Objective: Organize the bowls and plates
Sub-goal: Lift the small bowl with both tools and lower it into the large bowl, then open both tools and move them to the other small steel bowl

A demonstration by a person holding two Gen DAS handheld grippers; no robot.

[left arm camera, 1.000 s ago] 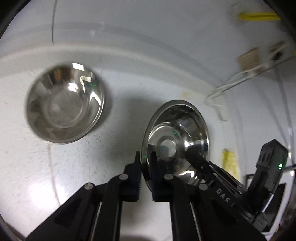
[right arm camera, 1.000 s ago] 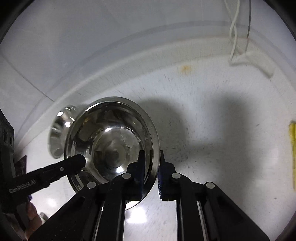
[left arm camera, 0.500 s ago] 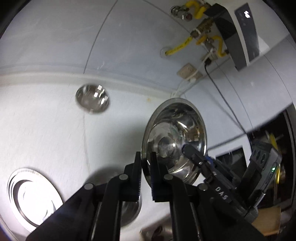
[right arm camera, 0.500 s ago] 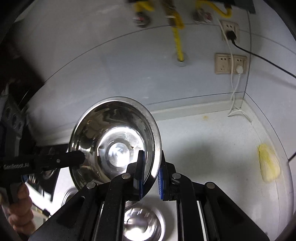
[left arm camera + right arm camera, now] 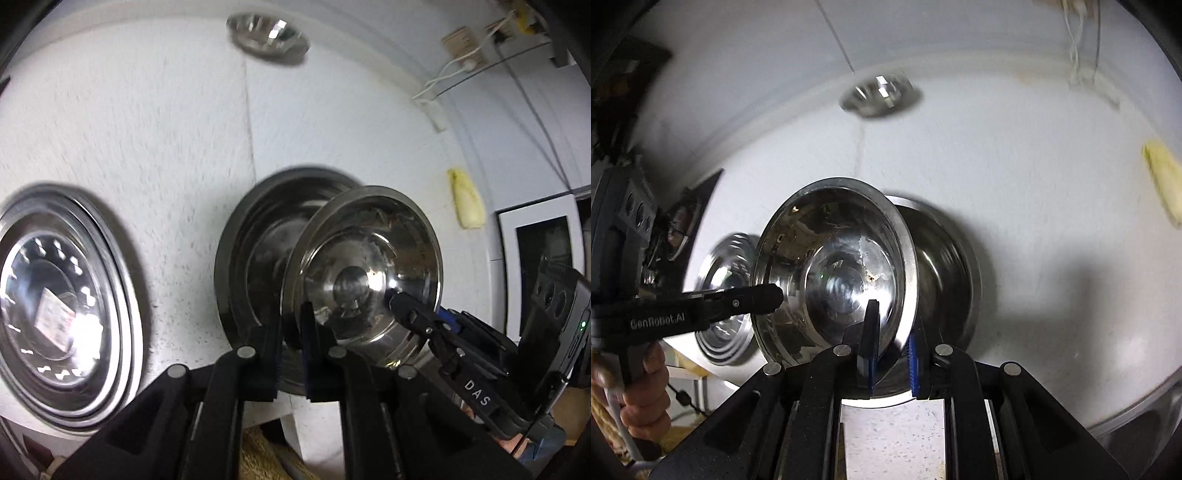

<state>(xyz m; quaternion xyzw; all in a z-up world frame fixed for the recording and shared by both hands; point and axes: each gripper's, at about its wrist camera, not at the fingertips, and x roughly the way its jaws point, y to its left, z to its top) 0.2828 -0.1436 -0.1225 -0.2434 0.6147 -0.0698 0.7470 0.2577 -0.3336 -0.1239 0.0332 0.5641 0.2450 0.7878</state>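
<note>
Shiny steel bowl (image 5: pixel 364 273) tilted on edge, rim between left fingers (image 5: pixel 264 354), opposite rim between right fingers (image 5: pixel 870 332); larger steel bowl (image 5: pixel 255 258) just behind it on white counter; stacked steel plates (image 5: pixel 62 310) left of fingers; small steel bowl (image 5: pixel 267 35) far ahead.

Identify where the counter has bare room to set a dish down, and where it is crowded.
Bare counter lies between the far small bowl, the plate stack and the resting bowl; more right, toward the yellow cloth. Crowded: the near edge, where both grippers clamp the held bowl.

Opposed close wrist views, shared bowl (image 5: pixel 364 273)
</note>
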